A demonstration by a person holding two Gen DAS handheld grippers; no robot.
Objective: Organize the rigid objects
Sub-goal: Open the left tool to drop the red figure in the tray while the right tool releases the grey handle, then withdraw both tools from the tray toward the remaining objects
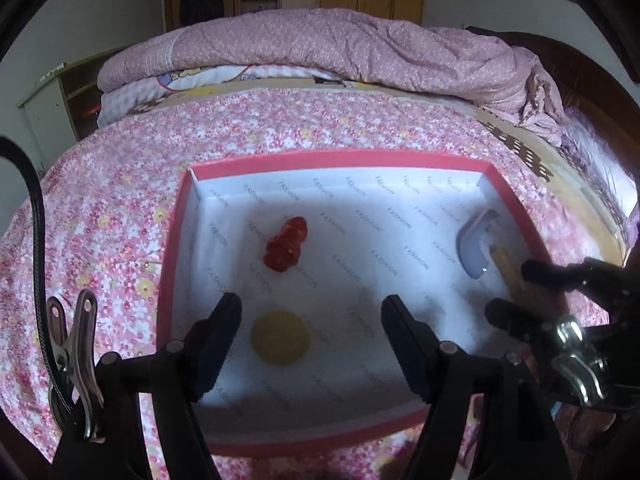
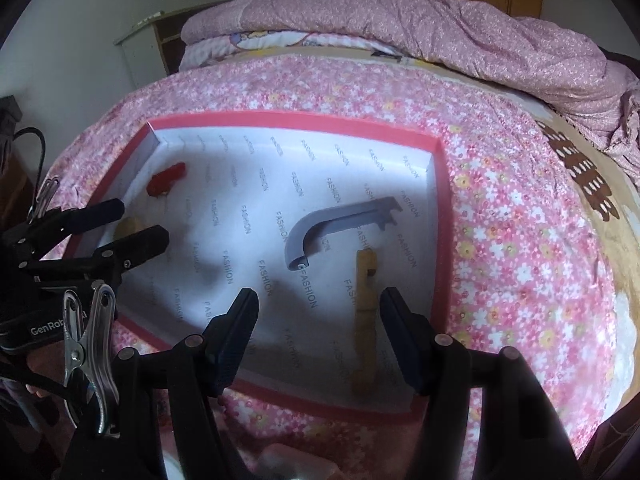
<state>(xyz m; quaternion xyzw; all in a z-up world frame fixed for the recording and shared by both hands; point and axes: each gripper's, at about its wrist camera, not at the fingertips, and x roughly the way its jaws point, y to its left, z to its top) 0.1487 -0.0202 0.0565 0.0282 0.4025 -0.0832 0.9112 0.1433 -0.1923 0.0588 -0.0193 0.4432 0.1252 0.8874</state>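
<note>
You are working over a bed spread with a pink flowered sheet [image 1: 120,208], where a shallow box [image 1: 340,158] with a red rim and white paper printed "FASHION" is lying flat.

Inside it, the largest piece is a grey curved bracket [image 2: 332,224], bent like an L: its long arm is running toward the box's right wall and ending in a notched tip, its short arm is curling down toward you. Just beside it, apart from it, a slim yellow wooden stick [image 2: 366,312] is lying with its long axis running from near the bracket down to the box's near rim. Across the box, well apart, a lumpy red piece [image 1: 286,250] is lying tilted, its long axis leaning up and to the right. Nearer you, a flat yellow disc [image 1: 280,338] is resting on the paper.

Your left gripper [image 1: 312,344] is hovering wide over the disc, gripping nothing. Your right gripper [image 2: 318,340] is hanging spread above the stick's lower end, pads not touching it.
</note>
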